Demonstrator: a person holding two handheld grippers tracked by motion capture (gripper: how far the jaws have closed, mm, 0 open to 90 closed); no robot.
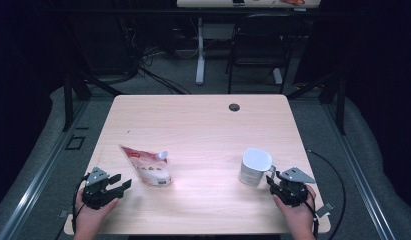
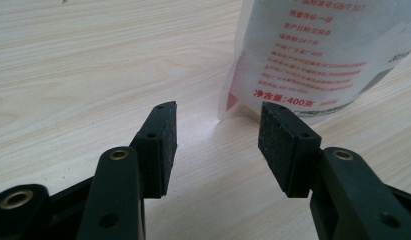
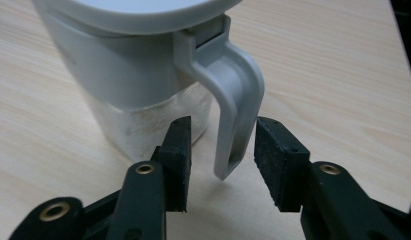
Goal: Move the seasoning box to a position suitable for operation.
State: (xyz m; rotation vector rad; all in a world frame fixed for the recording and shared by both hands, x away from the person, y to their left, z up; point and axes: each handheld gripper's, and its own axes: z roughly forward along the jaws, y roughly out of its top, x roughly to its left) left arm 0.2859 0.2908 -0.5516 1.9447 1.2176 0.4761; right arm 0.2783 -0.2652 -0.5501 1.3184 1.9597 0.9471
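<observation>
The white plastic jug with a grey lid (image 1: 255,167) stands upright near the right edge of the pale wooden surface (image 1: 203,130), its curved handle (image 3: 236,107) between the spread fingers of the right gripper (image 3: 220,150), untouched. Well apart to the left lies a white spouted pouch with red print (image 1: 149,165); the left gripper (image 2: 218,135) rests just beside it, fingers wide, nothing between them.

Lab or recording studio: pale wood desk (image 1: 203,125) on grey carpet, black curtains, loose cables (image 1: 158,75), black chair (image 1: 258,45) behind.
</observation>
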